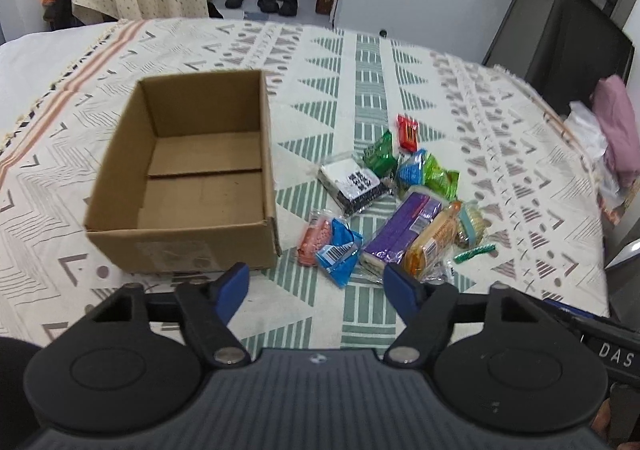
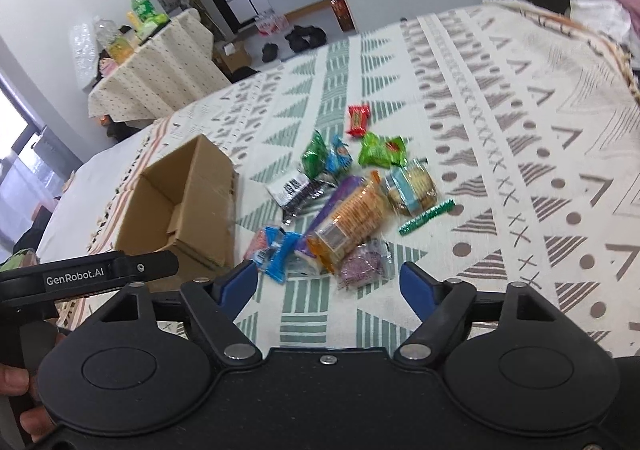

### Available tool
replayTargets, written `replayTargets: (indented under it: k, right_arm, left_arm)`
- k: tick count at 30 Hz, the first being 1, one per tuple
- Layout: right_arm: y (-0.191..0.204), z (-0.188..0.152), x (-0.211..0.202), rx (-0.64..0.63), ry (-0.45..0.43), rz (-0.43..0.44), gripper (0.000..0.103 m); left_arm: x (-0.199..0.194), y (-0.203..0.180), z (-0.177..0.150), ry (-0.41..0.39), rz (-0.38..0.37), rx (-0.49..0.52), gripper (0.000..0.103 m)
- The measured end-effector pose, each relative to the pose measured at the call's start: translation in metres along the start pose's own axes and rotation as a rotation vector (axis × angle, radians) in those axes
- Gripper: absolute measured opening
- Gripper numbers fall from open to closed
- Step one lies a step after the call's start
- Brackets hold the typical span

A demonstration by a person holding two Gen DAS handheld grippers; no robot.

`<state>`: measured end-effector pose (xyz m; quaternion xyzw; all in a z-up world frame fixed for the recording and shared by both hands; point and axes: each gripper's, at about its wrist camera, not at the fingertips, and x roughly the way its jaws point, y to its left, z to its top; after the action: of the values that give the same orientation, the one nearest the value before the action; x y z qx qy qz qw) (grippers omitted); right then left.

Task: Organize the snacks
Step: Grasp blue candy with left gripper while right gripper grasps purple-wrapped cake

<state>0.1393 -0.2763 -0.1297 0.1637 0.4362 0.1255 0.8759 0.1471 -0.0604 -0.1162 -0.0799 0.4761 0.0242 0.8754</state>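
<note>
An open, empty cardboard box [image 1: 192, 173] stands on the patterned tablecloth; it also shows in the right wrist view [image 2: 180, 205]. To its right lies a pile of several snack packets: a purple pack [image 1: 404, 234], an orange cracker pack [image 1: 432, 242], a blue packet [image 1: 338, 254], a black-and-white packet [image 1: 354, 185], green packets [image 1: 440, 177] and a red one [image 1: 407, 131]. My left gripper [image 1: 316, 286] is open and empty, just short of the pile. My right gripper [image 2: 330, 286] is open and empty, near the orange cracker pack [image 2: 352, 221] and a purple-speckled packet [image 2: 362, 264].
The tablecloth [image 1: 500, 177] covers the table, whose right edge drops off near a pink cloth [image 1: 618, 129]. A second table with bottles [image 2: 140, 13] stands behind. Shoes [image 1: 276, 1] lie on the floor. The left gripper's body [image 2: 80, 274] shows at the left.
</note>
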Motion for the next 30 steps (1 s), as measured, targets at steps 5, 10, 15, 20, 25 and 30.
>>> replayTargets:
  k: [5, 10, 15, 20, 25, 30]
  right_arm:
    - [-0.013, 0.004, 0.024, 0.035, 0.036, -0.023, 0.068]
    - [-0.025, 0.006, 0.049, 0.078, 0.074, -0.017, 0.062]
    - [-0.035, 0.0, 0.069, 0.11, 0.093, 0.009, 0.061]
    - [-0.028, -0.002, 0.082, 0.074, 0.107, -0.003, 0.057]
    - [-0.03, -0.002, 0.094, 0.079, 0.142, -0.013, 0.056]
    - [-0.032, 0.0, 0.106, 0.086, 0.151, -0.024, 0.056]
  left_arm:
    - [0.027, -0.008, 0.005, 0.04, 0.002, 0.01, 0.058]
    - [0.05, -0.015, 0.01, 0.08, 0.003, 0.019, 0.051]
    - [0.071, -0.024, 0.013, 0.115, -0.008, 0.04, 0.041]
    - [0.09, -0.03, 0.016, 0.134, 0.005, 0.076, 0.035]
    - [0.111, -0.033, 0.017, 0.168, 0.029, 0.096, 0.035]
    - [0.123, -0.035, 0.02, 0.166, 0.052, 0.106, 0.035]
